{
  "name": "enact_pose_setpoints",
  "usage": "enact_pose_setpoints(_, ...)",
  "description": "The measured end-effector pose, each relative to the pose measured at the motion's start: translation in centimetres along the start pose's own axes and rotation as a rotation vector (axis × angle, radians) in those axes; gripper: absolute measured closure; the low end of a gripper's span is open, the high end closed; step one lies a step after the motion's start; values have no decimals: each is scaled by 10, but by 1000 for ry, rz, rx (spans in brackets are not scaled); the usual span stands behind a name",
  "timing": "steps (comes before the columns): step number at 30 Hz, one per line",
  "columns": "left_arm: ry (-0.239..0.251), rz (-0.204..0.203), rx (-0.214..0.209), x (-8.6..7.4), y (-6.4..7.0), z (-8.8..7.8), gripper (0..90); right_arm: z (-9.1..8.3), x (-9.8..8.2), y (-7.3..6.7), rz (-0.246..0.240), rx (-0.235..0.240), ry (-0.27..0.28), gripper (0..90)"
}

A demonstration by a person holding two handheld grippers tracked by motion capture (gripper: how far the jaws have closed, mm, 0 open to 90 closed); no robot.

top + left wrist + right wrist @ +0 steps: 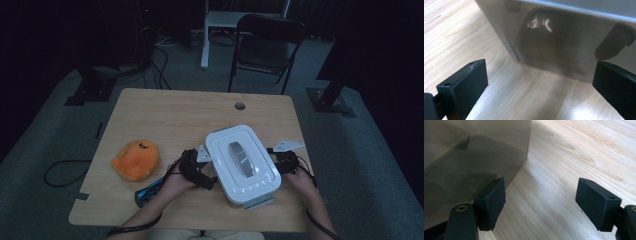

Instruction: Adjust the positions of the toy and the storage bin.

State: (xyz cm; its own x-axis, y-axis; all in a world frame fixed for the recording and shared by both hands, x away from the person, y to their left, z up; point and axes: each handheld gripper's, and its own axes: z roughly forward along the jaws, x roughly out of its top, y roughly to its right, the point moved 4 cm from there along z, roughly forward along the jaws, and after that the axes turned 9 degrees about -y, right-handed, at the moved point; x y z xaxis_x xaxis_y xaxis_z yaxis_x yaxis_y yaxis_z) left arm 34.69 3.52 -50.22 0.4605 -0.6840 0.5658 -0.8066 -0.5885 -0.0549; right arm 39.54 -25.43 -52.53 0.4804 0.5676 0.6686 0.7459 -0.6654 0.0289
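An orange plush toy (pixel 136 160) lay on the light wooden table (pixel 165 112) to the left of the work, and a blue cylindrical can (pixel 149 191) lay beside the person's left forearm near the front edge. Beyond the table stood a dark folding chair (pixel 266 47). Nothing lay between either gripper and the container. The translucent grey plastic box with a white lid (pixel 242 161) sat on the right half of the table, turned at an angle, a grey handle set into the lid's top. The left gripper (pixel 539 82) faced the box's smooth side wall, jaws wide apart and empty. The right gripper (pixel 540 202) sat at the opposite side, jaws spread, one pad close beside the wall.
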Motion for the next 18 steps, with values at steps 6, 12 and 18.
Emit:
enact_pose_setpoints(6, 7, -8, -41, -6, 14, 3, 5, -1, -1, 2, -19, 24, -6, 250)
enact_pose_setpoints(12, -8, 38, -69, -5, 26, 5, 4, 0, 1, 5, -55, 57, -20, 260)
enact_pose_setpoints(18, -5, 54, -116, -6, 37, 12, 4, 5, 1, 12, -44, 113, -23, 262)
